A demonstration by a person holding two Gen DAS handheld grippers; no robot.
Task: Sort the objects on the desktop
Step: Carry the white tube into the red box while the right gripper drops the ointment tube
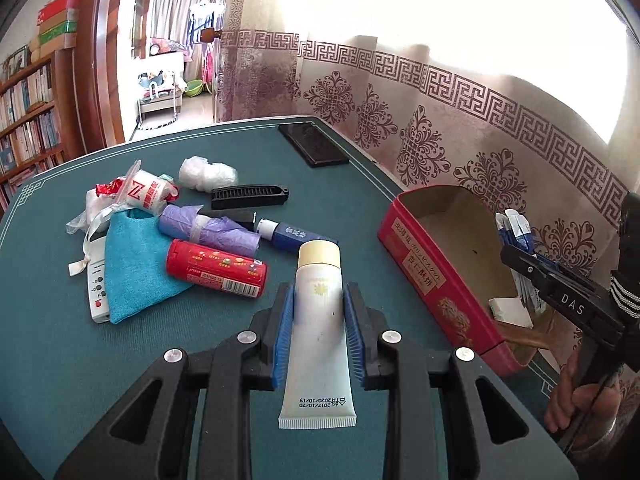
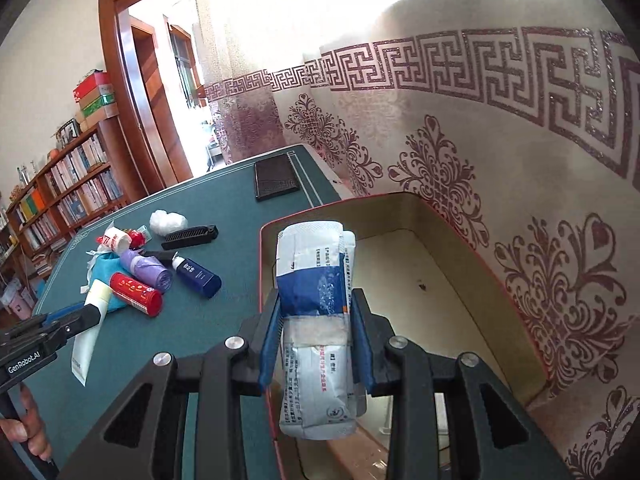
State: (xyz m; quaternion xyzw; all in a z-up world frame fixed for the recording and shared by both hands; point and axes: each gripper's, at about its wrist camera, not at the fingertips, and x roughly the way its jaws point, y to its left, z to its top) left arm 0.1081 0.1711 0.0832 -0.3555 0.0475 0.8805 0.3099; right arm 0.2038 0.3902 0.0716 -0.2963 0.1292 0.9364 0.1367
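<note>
My left gripper [image 1: 319, 290] is shut on a white tube with a cream cap [image 1: 318, 320], held above the green table [image 1: 60, 360], cap pointing away. To its right stands an open red tin box [image 1: 420, 276]. My right gripper [image 2: 317, 296] is shut on a taped bundle of blue and white sachets [image 2: 316, 320], held over the near left rim of the red box [image 2: 440, 272]. In the left wrist view the right gripper [image 1: 510, 256] shows over the box's right side. The right wrist view catches the left gripper [image 2: 94, 314] with the tube [image 2: 90, 332] at the far left.
A pile lies on the table's left: red canister [image 1: 216, 270], blue cloth [image 1: 136, 268], purple bag roll [image 1: 208, 230], dark blue bottle [image 1: 292, 236], black comb [image 1: 250, 196], white remote [image 1: 98, 292], white plastic wad [image 1: 206, 174]. A black wallet [image 1: 314, 144] lies at the far edge. The patterned wall runs close behind the box.
</note>
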